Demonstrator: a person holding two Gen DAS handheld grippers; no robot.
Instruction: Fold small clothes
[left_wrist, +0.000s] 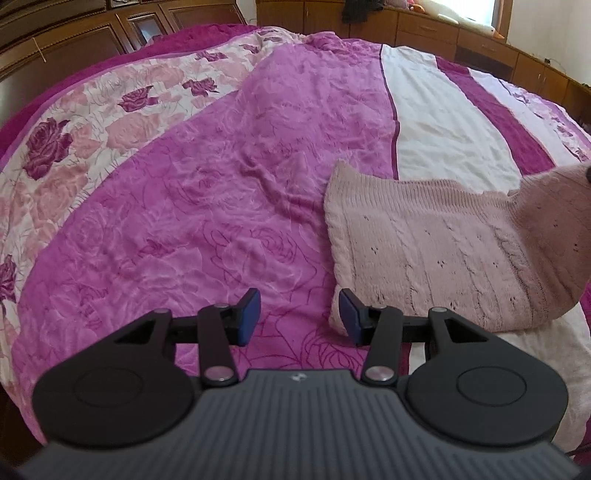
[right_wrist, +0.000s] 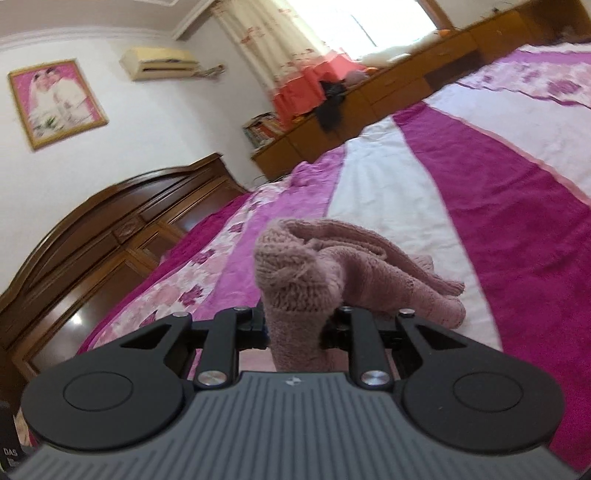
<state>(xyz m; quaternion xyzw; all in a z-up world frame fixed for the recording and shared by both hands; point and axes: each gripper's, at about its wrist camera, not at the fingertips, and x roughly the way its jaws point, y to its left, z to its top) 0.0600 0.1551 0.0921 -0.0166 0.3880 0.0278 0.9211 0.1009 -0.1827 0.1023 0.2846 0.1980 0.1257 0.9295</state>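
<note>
A pale pink knitted garment (left_wrist: 428, 251) lies on the bed, partly folded, to the right in the left wrist view. Its right part is lifted off the bed toward the frame's edge. My left gripper (left_wrist: 300, 315) stands open just off the garment's near left corner, with only the bedspread between its blue pads (left_wrist: 248, 314). In the right wrist view my right gripper (right_wrist: 298, 326) is shut on a bunched fold of the pink knitted garment (right_wrist: 291, 280), held up above the bed. The rest of it trails down to the blanket on the right.
The bed is covered by a magenta bedspread (left_wrist: 207, 192) with floral and white stripes. A dark wooden headboard (right_wrist: 92, 236) stands at the left, low wooden cabinets (right_wrist: 399, 88) run along the far side under a window, and a framed picture (right_wrist: 55, 103) hangs on the wall.
</note>
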